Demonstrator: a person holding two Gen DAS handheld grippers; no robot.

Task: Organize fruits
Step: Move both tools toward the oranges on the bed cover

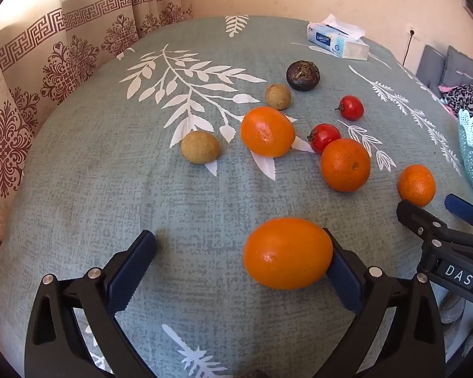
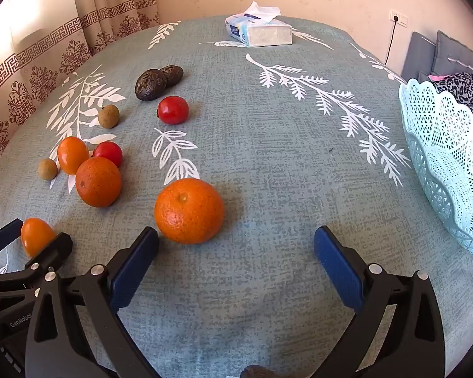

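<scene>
Fruits lie on a teal leaf-print cloth (image 1: 189,204). My left gripper (image 1: 241,264) is open; a smooth orange kumquat (image 1: 287,252) sits between its fingers, against the right pad. My right gripper (image 2: 236,252) is open and empty; a round orange (image 2: 189,210) lies just ahead of its left finger. Farther off are another orange (image 1: 345,164), a second kumquat (image 1: 267,131), two red fruits (image 1: 350,107) (image 1: 324,137), two tan longans (image 1: 200,147) (image 1: 277,96) and dark round fruits (image 2: 150,84). A light-blue lace basket (image 2: 447,163) stands at the right.
A tissue box (image 2: 259,30) sits at the table's far side. Patterned curtains (image 1: 31,78) hang along the left. A grey sofa with cushions (image 2: 451,60) stands beyond the table at right. The right gripper shows in the left wrist view (image 1: 441,230).
</scene>
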